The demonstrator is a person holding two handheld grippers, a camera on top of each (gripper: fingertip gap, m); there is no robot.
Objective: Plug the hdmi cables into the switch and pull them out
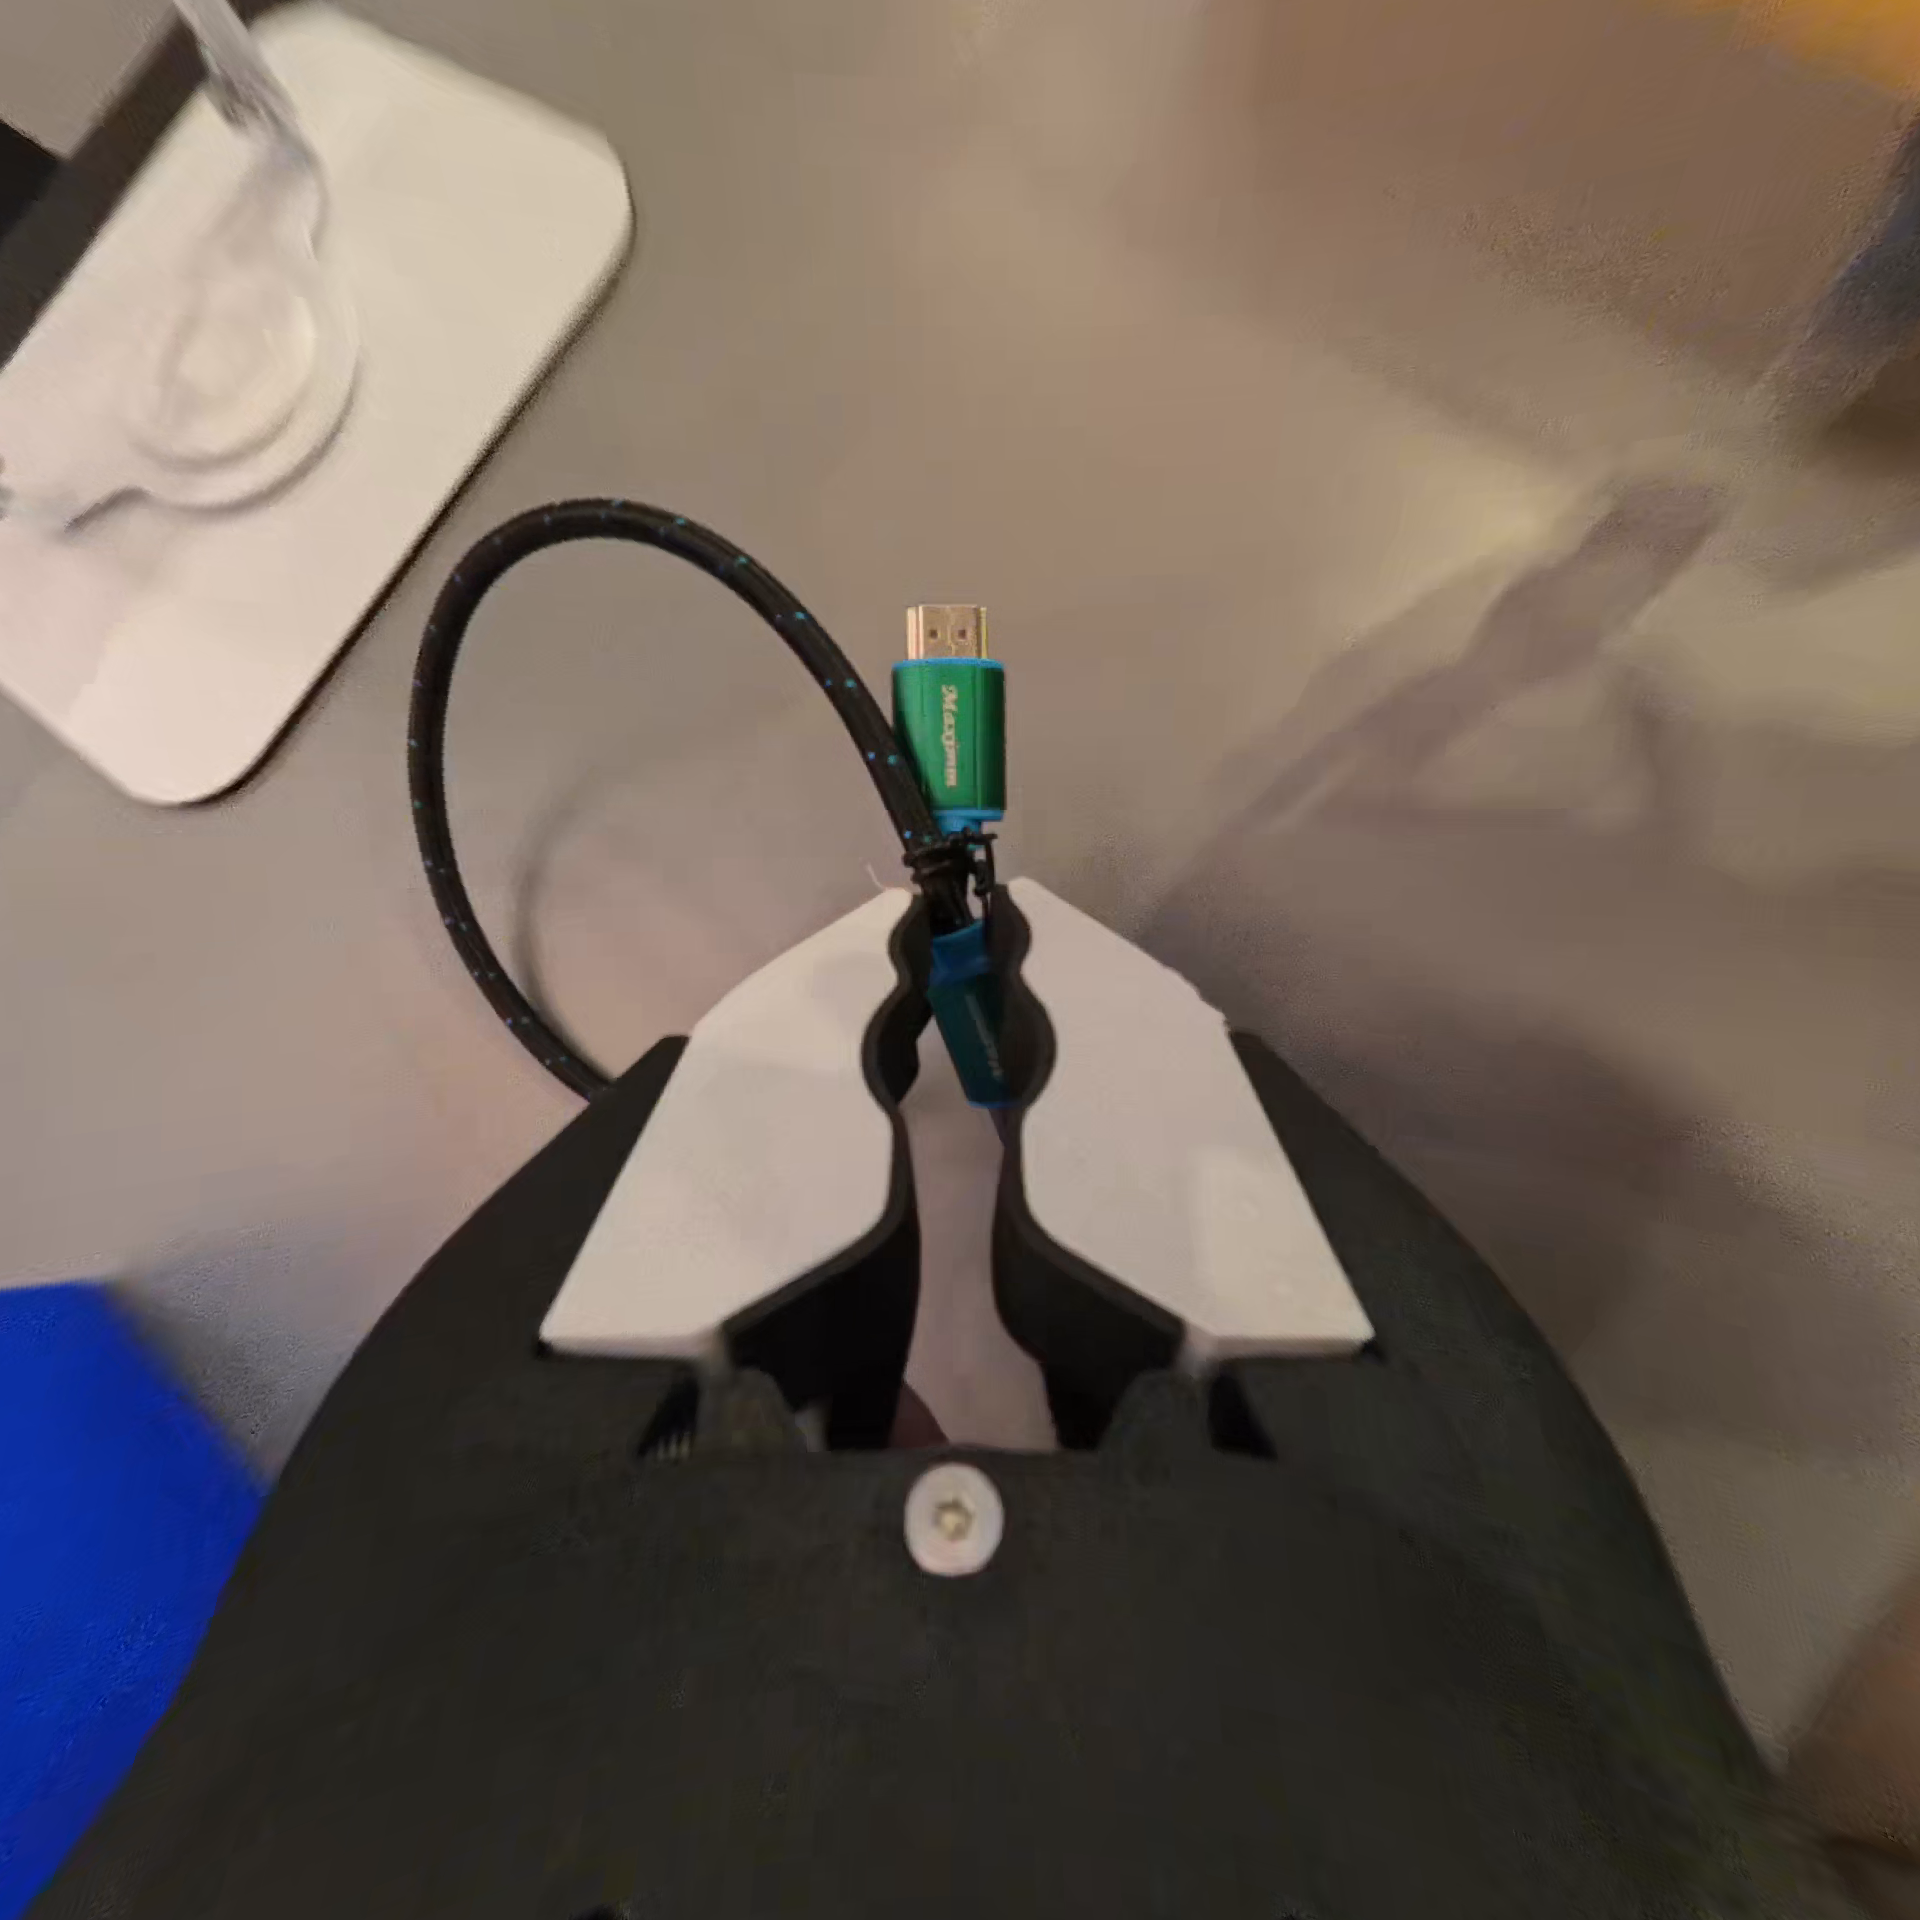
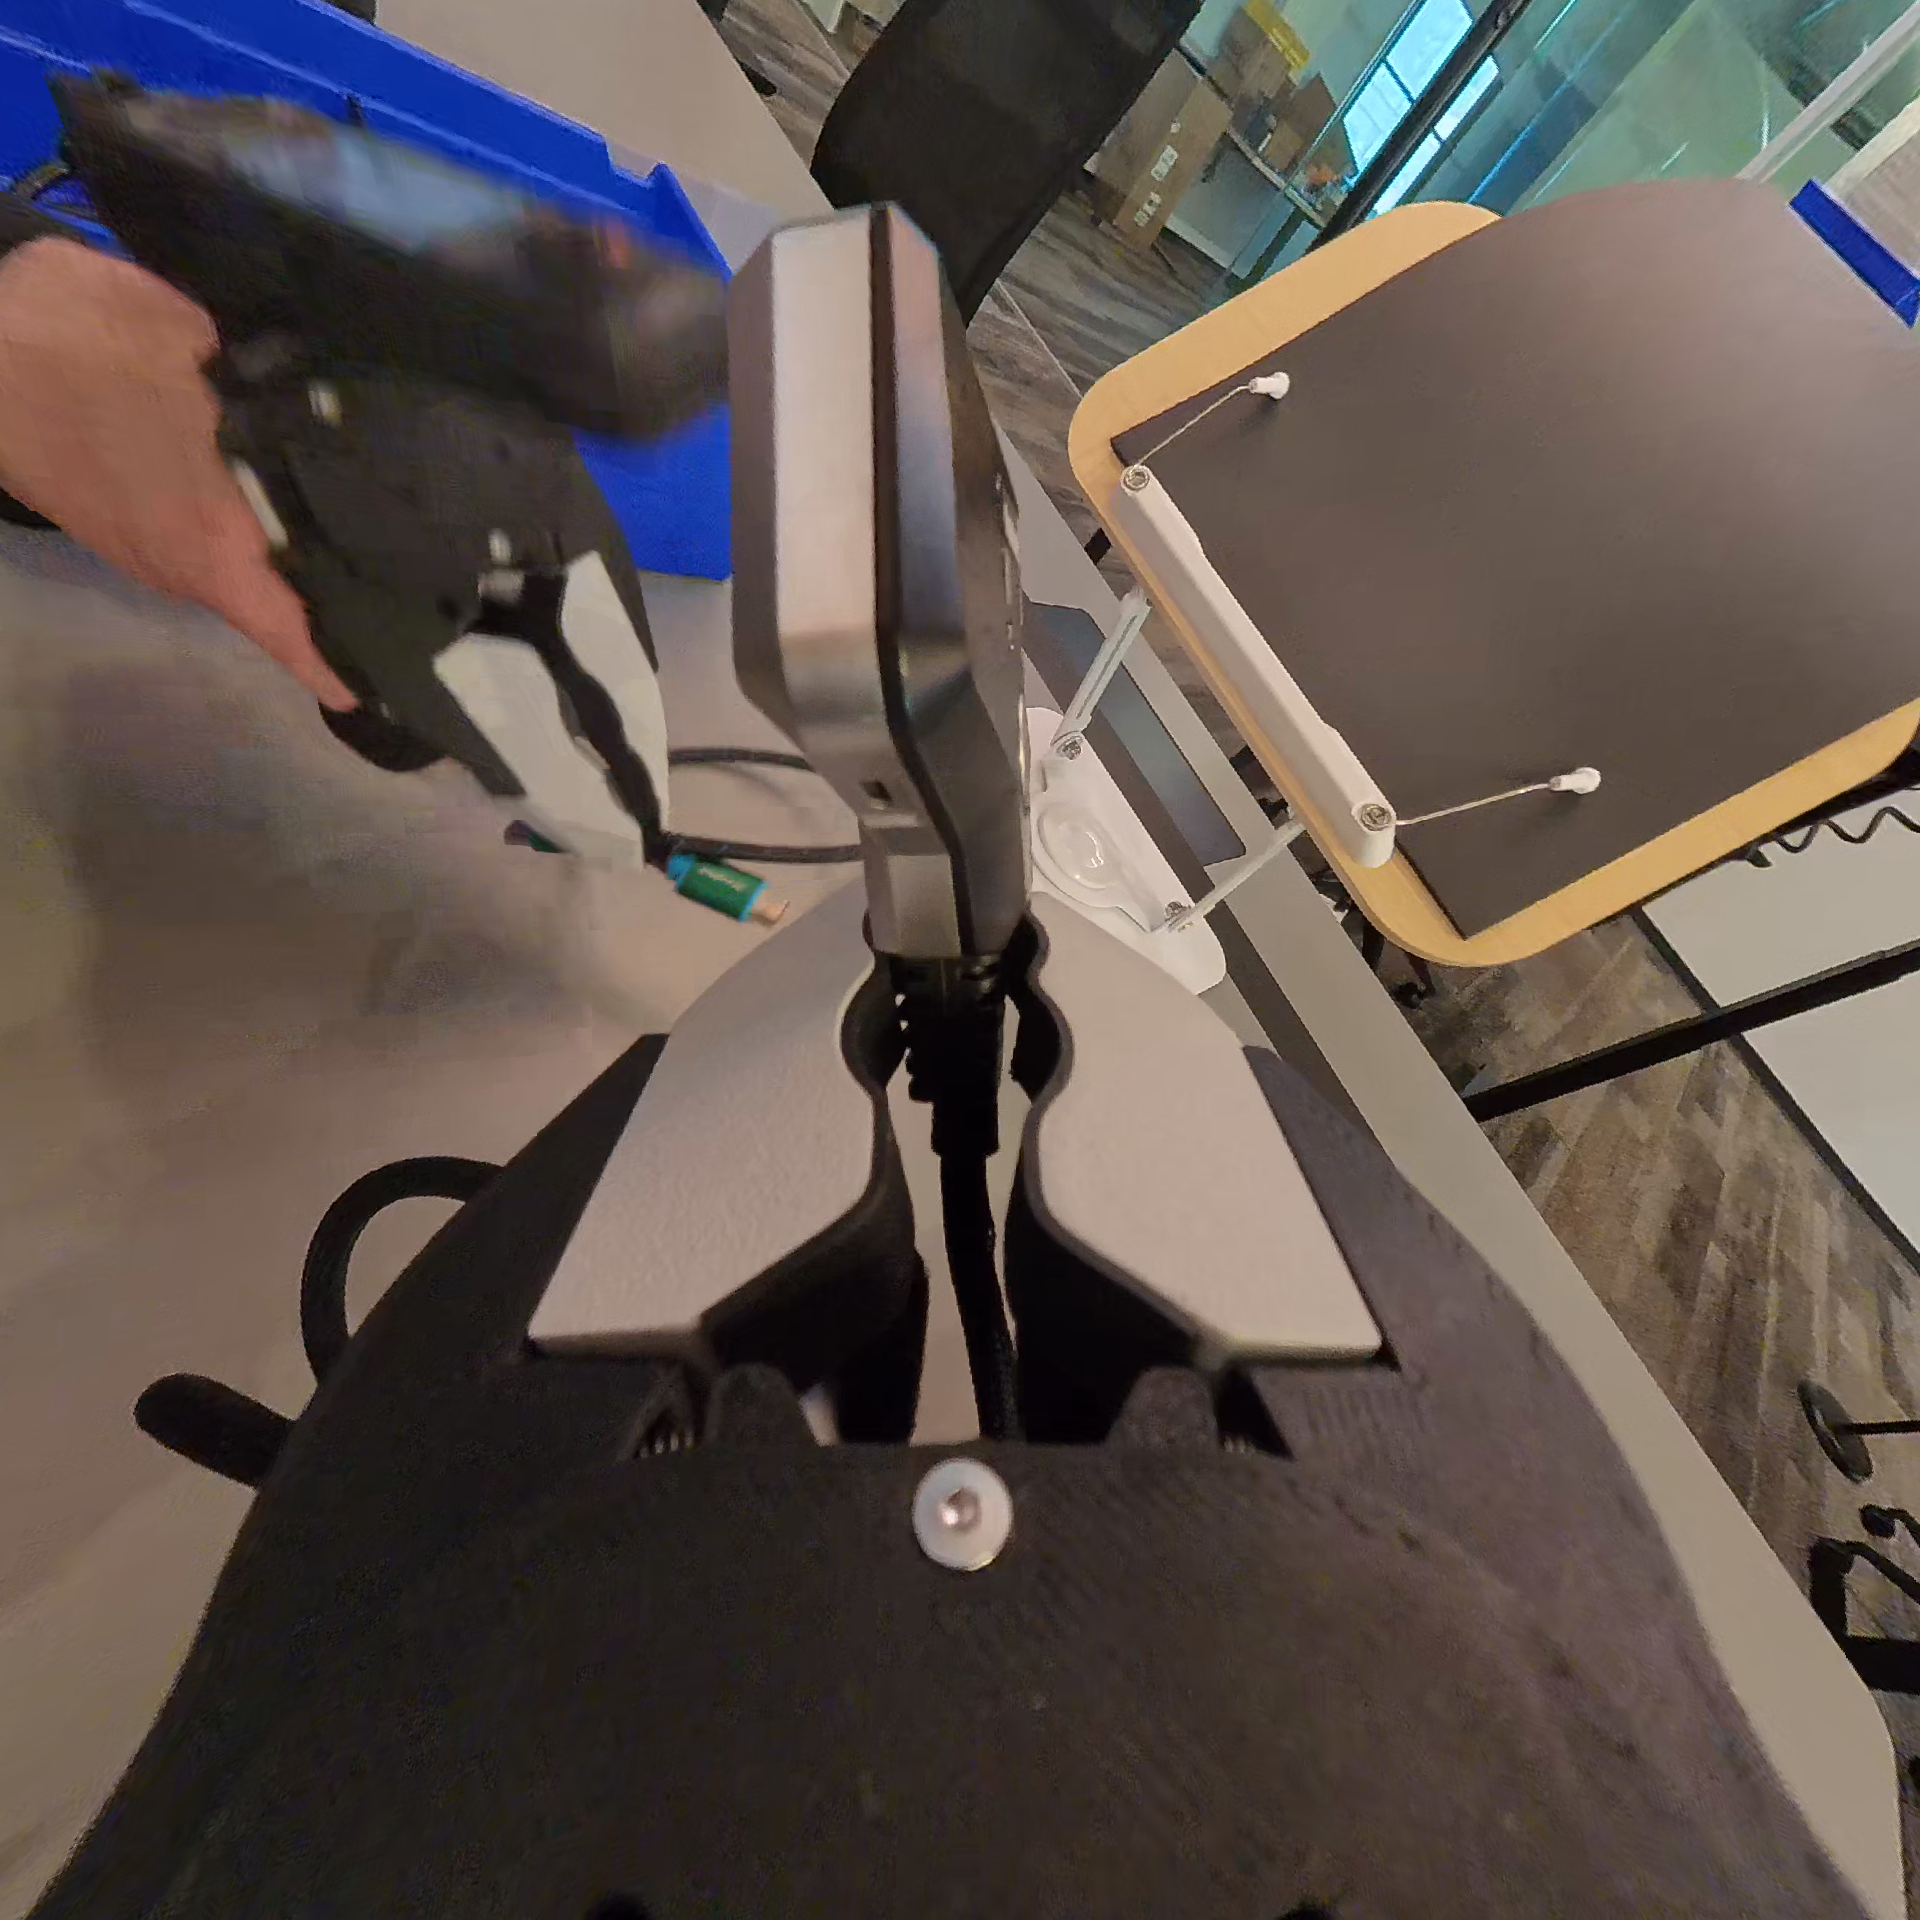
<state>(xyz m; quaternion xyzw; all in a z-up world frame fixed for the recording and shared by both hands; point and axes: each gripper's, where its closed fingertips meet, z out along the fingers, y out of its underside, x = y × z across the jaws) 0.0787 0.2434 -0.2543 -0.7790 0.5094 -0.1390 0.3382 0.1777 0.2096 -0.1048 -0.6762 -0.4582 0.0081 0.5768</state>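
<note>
In the left wrist view my left gripper is shut on a black braided HDMI cable, just behind its green plug. The plug points forward past the fingertips with its gold tip bare. A second green plug sits between the fingers, tied to the cable. In the right wrist view my right gripper is shut on a black cable plug at the bottom of the grey switch. The switch stands upright beyond the fingertips. The left gripper, held by a hand, is to the switch's left, and its green plug points at the switch's base.
A white stand base lies on the grey table, also visible behind the switch. A blue bin stands at the back left. A wood-rimmed dark board and a black chair are beyond the table edge.
</note>
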